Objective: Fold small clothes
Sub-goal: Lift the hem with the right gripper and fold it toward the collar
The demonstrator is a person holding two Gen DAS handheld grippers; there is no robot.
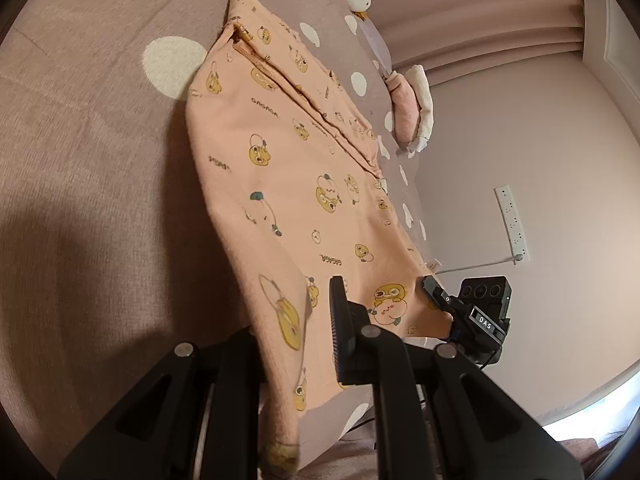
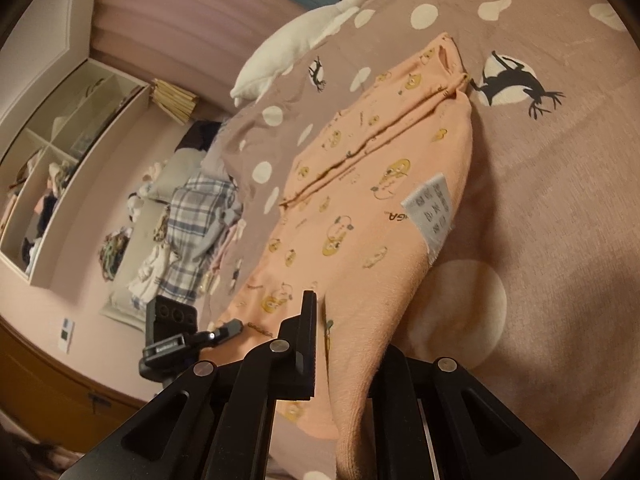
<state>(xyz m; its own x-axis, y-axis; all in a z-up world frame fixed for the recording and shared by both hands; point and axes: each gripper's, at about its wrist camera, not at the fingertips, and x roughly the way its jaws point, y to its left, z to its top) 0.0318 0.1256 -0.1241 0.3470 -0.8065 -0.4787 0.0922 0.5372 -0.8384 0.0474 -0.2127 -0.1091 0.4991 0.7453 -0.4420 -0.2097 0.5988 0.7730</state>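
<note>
Item: peach printed garment [image 1: 304, 184], a small piece of clothing, lying on the mauve spotted bed [image 1: 88, 128] with its far end flat and its near edge being lifted clear of the cover.

Holders: left gripper [image 1: 316, 320] is clamping one near corner, jaws closed tight on the cloth; right gripper [image 2: 324, 332] is pinching the other near corner the same way, jaws closed on the fabric. Each is gripping only a thin bite of hem.

Risks, as judged:
- Cloth is slipping out of either pinch if the two corners are being pulled apart too hard.
- The fold is landing skewed if one corner is travelling ahead of the other.
- The far end is dragging along the bed rather than staying put, bunching the middle seam.
- White care label [image 2: 430, 212] is showing on the upturned side and may be ending up outside.

Nearby: plush goose [image 2: 304, 36], clear of the work.
</note>
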